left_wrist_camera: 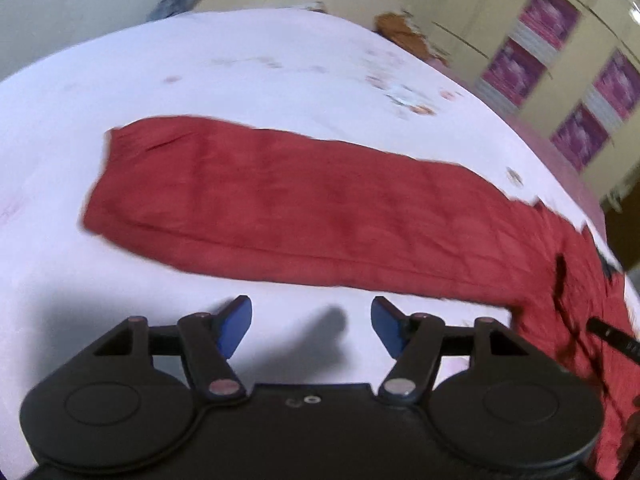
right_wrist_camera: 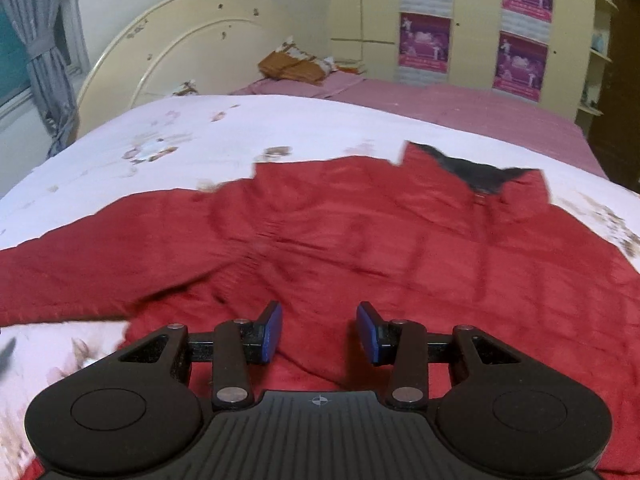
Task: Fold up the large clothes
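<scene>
Around the work, a cream arched headboard point(right_wrist_camera: 176, 36), grey curtain point(right_wrist_camera: 44, 40) and cream wardrobe with purple posters point(right_wrist_camera: 476, 24) border the bed's white floral cover point(left_wrist_camera: 240, 60). Spread flat on it lies the red quilted jacket point(right_wrist_camera: 360, 240), one sleeve point(left_wrist_camera: 260, 204) stretched straight. Left claw point(left_wrist_camera: 311, 326) and right claw point(right_wrist_camera: 319, 330) both gape, holding nothing.

Bed point(right_wrist_camera: 280, 128): white floral cover, with a pink sheet point(right_wrist_camera: 460, 108) bare along its far right side. Headboard point(right_wrist_camera: 176, 40): cream, arched, scuffed, at the far left end. Pillow point(right_wrist_camera: 292, 66): brown and white, on the far edge near the headboard. Curtain point(right_wrist_camera: 40, 48): grey, tied back, far left by a window. Wardrobe point(right_wrist_camera: 476, 20): cream doors, far right, bearing purple posters point(right_wrist_camera: 424, 42). Shelves point(right_wrist_camera: 600, 40): open, at the right edge.
</scene>
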